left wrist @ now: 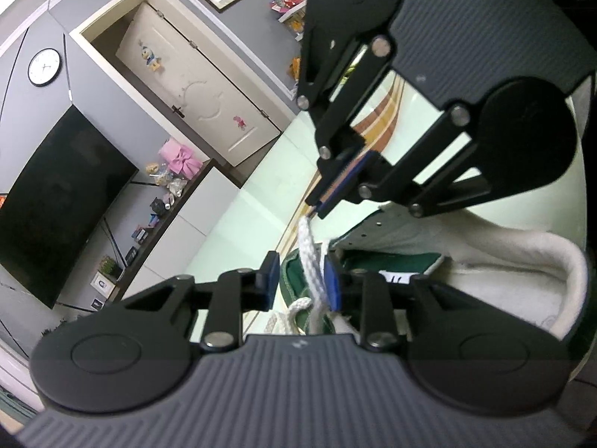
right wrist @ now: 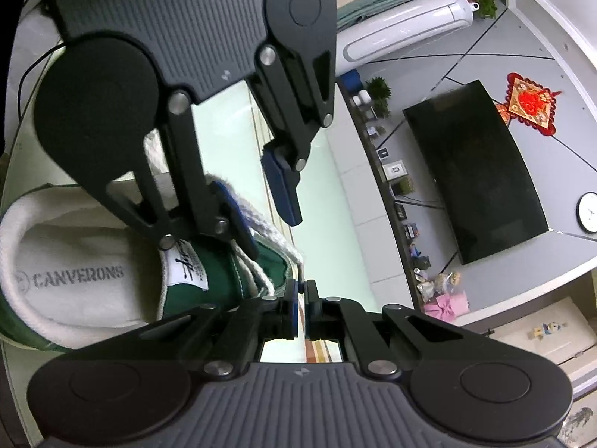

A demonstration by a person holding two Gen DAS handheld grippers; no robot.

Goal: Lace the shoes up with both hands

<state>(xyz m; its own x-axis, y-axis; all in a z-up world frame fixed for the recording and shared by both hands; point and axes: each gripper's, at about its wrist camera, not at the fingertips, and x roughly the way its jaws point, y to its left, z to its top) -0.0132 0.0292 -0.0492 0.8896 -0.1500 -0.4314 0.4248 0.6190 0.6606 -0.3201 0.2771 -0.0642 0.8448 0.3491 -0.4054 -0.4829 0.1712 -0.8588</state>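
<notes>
A green canvas sneaker (left wrist: 496, 257) with white lining lies on the pale table; its insole (right wrist: 74, 272) reads CANVERONS. A white lace (left wrist: 309, 257) rises from the eyelets beside the tongue. My left gripper (left wrist: 302, 283) is open, and the lace runs between its blue pads, close to the right-hand pad (left wrist: 332, 283). My right gripper (right wrist: 301, 298) is shut on the lace's tip, just above and beyond the shoe's front. In the left wrist view the right gripper (left wrist: 321, 205) comes in from above. In the right wrist view the left gripper (right wrist: 261, 201) hangs open over the lace (right wrist: 268, 231).
The shoe rests on a glossy pale green table top (left wrist: 253, 205). Behind it stand a dark TV (right wrist: 477, 171) on a low cabinet with small items (left wrist: 164, 201), a white door (left wrist: 197, 100), a wall clock (left wrist: 44, 67) and a white air conditioner (right wrist: 403, 22).
</notes>
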